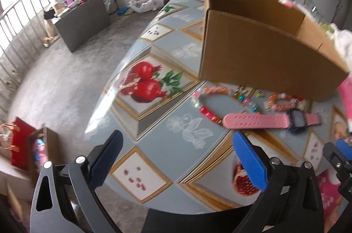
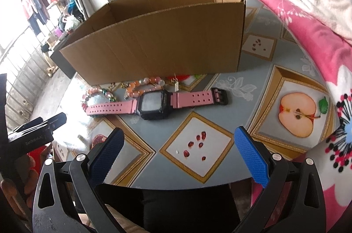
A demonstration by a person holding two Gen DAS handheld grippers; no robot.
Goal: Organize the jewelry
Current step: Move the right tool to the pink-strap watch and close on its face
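Tongs (image 1: 176,158) (image 2: 178,156) agape, level above table (image 2: 259,87), facing watch (image 2: 154,104).

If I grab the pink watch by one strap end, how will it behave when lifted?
The pink watch would probably droop: its perforated straps look like soft rubber and lie flat on the table. The black case at the middle looks like the heaviest part, so it would likely hang and swing. The textured strap likely gives the open right tool decent grip.

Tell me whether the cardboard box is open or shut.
Open: the cardboard box has no lid or flaps across its top, and its inner walls show.
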